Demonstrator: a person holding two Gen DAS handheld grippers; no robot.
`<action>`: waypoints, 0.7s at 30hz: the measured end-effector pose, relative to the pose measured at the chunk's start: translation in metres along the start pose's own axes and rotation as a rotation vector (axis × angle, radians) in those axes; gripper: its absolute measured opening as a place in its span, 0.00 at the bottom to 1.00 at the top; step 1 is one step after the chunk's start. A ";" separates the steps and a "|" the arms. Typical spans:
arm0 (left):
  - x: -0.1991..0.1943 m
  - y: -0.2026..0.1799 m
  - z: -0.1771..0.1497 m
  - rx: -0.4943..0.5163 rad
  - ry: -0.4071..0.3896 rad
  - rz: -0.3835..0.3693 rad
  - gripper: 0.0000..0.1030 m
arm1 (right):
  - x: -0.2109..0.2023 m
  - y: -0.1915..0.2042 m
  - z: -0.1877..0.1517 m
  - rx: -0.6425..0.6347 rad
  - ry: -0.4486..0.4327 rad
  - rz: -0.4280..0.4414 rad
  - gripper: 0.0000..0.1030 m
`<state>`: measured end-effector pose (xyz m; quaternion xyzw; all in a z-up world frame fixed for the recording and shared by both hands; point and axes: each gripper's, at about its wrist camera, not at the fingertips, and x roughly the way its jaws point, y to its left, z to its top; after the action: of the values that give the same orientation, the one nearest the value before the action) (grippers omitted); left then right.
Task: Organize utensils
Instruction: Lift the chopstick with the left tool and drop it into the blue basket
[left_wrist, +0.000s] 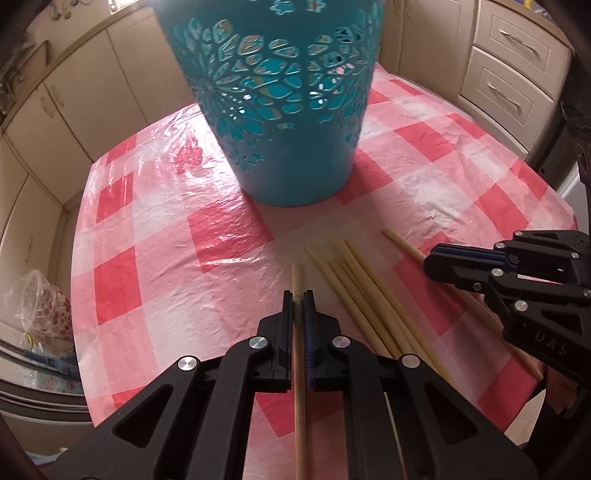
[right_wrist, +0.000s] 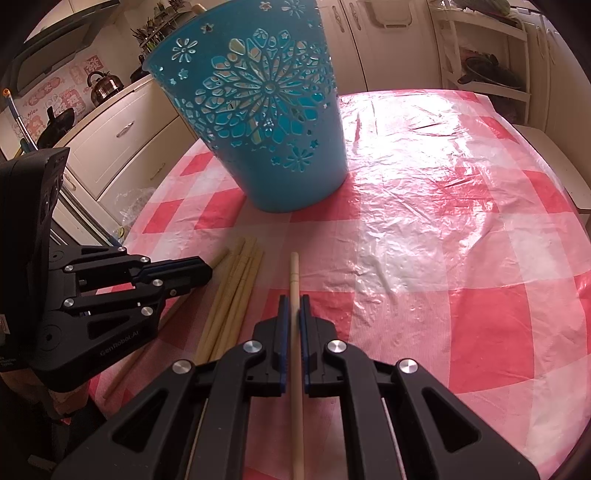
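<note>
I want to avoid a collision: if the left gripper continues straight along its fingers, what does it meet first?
Probably the red-and-white checked plastic tablecloth, since the left gripper tilts downward; the teal perforated plastic bucket stands farther ahead. Depth is uncertain.

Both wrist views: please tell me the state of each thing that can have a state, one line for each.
Left gripper: shut on one darker chopstick.
Right gripper: shut on one pale chopstick.
Loose chopsticks: lying flat in a bundle on the tablecloth, not held.
Blue perforated basket: upright on the table; contents not visible.
</note>
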<state>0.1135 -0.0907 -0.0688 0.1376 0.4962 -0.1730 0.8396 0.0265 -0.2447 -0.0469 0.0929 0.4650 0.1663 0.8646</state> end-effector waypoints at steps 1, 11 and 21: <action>0.000 0.005 0.000 -0.028 0.007 -0.001 0.06 | 0.000 0.000 0.000 0.001 0.000 0.001 0.06; 0.001 0.001 -0.001 -0.077 0.025 0.109 0.14 | 0.001 0.004 0.001 -0.016 -0.004 -0.002 0.10; -0.005 -0.005 -0.008 -0.116 0.016 0.087 0.05 | 0.006 0.020 0.001 -0.124 -0.016 -0.088 0.10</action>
<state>0.1031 -0.0909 -0.0681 0.1117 0.5055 -0.1064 0.8489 0.0263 -0.2244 -0.0446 0.0197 0.4507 0.1559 0.8788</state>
